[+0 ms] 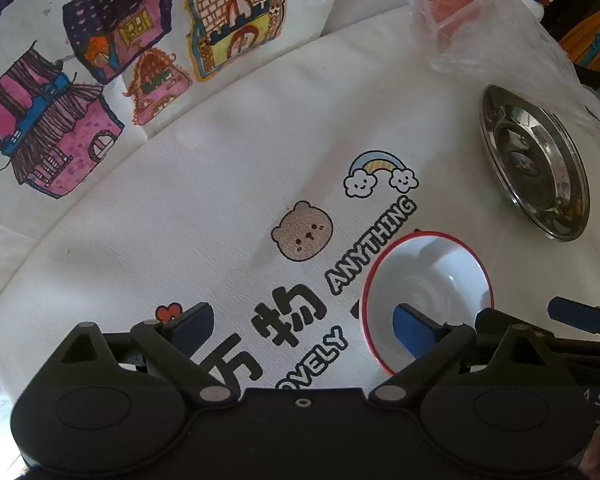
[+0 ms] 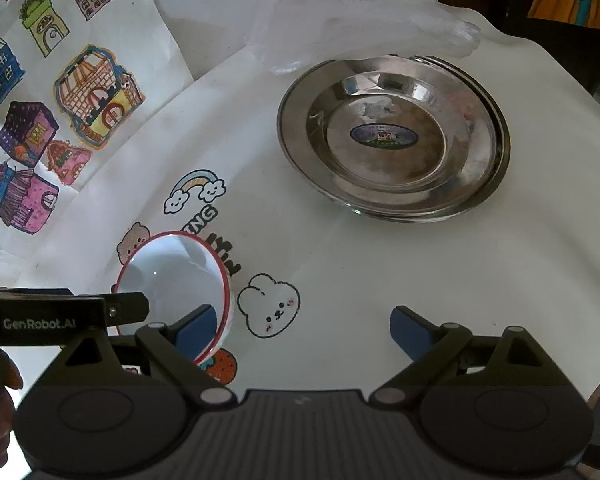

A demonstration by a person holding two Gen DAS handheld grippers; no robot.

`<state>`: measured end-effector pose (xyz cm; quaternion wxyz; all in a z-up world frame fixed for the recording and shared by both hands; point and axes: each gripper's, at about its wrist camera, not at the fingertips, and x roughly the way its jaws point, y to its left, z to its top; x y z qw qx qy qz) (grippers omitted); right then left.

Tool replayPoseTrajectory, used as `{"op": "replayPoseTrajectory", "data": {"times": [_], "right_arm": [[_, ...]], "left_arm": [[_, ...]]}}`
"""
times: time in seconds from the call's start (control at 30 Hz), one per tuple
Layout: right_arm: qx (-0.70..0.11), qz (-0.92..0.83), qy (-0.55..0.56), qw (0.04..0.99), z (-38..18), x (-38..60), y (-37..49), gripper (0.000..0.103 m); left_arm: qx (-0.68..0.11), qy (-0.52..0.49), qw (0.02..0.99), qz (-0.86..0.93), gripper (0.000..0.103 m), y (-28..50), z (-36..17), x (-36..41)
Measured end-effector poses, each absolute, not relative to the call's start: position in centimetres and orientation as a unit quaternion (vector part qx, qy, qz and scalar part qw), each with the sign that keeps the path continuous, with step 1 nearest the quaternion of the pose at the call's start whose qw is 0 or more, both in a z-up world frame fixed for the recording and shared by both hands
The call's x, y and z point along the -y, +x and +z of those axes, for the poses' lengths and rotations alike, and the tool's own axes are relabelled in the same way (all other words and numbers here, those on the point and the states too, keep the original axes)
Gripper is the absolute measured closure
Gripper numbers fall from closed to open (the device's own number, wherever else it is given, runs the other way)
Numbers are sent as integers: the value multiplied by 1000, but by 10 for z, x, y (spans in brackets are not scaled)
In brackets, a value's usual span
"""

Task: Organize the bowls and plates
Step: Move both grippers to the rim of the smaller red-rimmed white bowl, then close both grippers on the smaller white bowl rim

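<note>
The left gripper (image 1: 300,328) stands wide with nothing between its fingers, its right finger over the near rim of the red-edged white bowl (image 1: 432,276), and bare printed cloth (image 1: 220,200) lies ahead and to its left. The right gripper (image 2: 304,328) is also spread wide and empty, the same bowl (image 2: 176,276) at its left finger and open cloth between its fingers. The stacked steel plates (image 2: 392,136) sit well ahead of it, slightly right, against a crumpled plastic bag (image 2: 360,28) near the table's far edge
</note>
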<state>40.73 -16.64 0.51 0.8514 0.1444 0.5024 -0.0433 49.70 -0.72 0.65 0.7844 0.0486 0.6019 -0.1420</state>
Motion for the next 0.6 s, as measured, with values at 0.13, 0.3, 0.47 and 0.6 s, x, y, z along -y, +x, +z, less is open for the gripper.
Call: {"op": "replayPoseTrajectory", "data": {"times": [0.13,0.3,0.47,0.6], "right_arm": [[-504,-40,133,853,5,163,410,10],[-509,-24,141,849,4,161,412,23],[-516,-10,158,842,4,159,415,35],[-521,1,173,836,4,157,418,49]], "left_arm": [[-598,52,787,-142,15,496,8,6],[-599,63,784,-148,27,495,9,6],[-602,46,780,-165,49,493,10,9],[-607,33,773,-181,66,493,8,13]]}}
